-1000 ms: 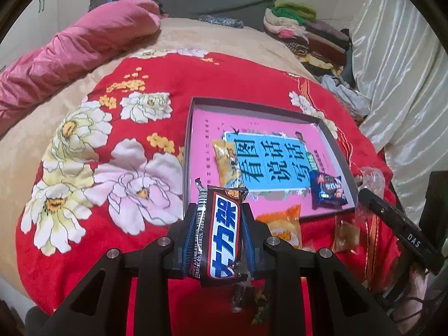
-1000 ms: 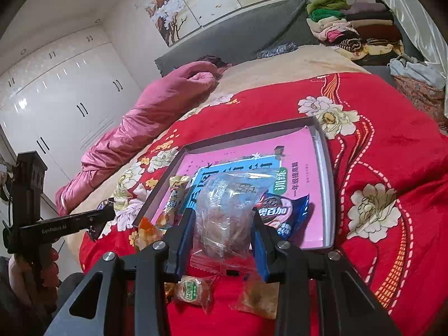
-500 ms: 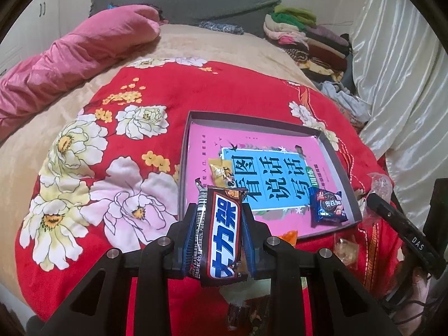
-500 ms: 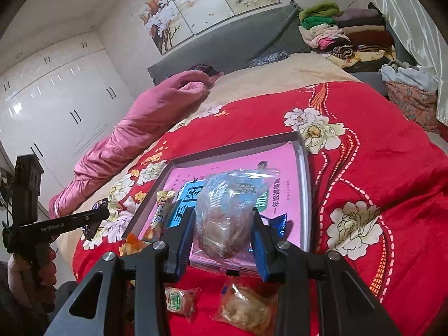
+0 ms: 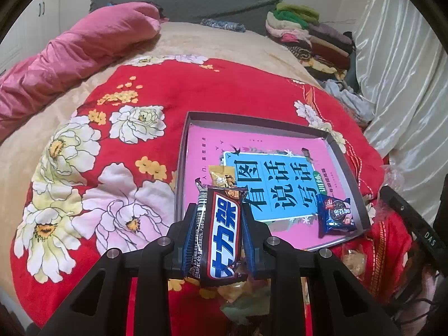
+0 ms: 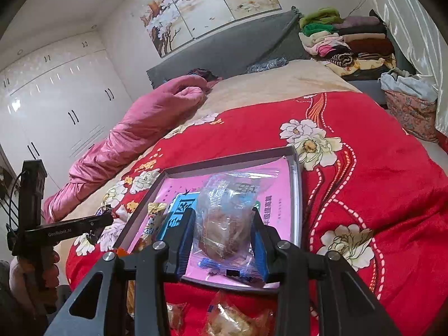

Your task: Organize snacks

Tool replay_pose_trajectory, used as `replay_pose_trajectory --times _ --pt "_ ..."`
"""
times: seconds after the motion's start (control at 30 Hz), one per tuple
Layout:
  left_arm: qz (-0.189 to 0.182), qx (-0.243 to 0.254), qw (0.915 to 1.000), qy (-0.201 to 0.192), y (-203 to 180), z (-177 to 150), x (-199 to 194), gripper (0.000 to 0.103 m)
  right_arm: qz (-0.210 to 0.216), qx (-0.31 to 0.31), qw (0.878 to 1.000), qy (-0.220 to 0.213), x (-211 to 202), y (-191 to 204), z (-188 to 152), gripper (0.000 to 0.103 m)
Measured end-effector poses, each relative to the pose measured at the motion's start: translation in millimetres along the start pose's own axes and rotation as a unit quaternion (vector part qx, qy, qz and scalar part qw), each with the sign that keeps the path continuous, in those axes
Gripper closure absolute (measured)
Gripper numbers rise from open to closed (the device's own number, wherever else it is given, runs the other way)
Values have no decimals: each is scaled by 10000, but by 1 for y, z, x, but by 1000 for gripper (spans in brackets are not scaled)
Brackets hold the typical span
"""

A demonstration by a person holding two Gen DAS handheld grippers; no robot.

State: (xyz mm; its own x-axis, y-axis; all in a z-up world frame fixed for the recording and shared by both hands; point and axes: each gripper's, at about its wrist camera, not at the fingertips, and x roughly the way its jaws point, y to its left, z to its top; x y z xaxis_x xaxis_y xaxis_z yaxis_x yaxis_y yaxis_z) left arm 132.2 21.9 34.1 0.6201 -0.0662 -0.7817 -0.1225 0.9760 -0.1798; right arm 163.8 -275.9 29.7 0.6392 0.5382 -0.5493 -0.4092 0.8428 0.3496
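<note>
We had our left gripper point(image 5: 218, 229) clamped on a candy bar point(image 5: 221, 235) lettered 士力架, held over the tray's point(image 5: 180, 168) near edge. Our right gripper point(image 6: 224, 232) squeezed a clear pastry bag point(image 6: 226, 218) above the pink book point(image 5: 268, 179) in that tray; "GenRobot AI" showed on the other tool.

A home bedroom: a bed point(image 5: 212, 42) under a red floral blanket point(image 5: 117, 151), a pink quilt point(image 6: 131, 137), white wardrobe doors point(image 6: 61, 103), and folded clothes point(image 6: 347, 42) stacked beside the curtain point(image 5: 403, 64).
</note>
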Motion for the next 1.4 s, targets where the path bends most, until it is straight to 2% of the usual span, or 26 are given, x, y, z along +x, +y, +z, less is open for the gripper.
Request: replay_pose_trajectory --times 0.43,0.8,1.4 --pt "172 4 9998 122 5 6 25 73 -333 131 9994 -16 2 -28 9 65" --pt "313 66 9993 198 7 4 43 73 -767 -30 9967 272 14 -29 5 65" --pt "414 182 9985 320 2 -4 66 73 -1110 -221 9908 741 36 -29 -9 65"
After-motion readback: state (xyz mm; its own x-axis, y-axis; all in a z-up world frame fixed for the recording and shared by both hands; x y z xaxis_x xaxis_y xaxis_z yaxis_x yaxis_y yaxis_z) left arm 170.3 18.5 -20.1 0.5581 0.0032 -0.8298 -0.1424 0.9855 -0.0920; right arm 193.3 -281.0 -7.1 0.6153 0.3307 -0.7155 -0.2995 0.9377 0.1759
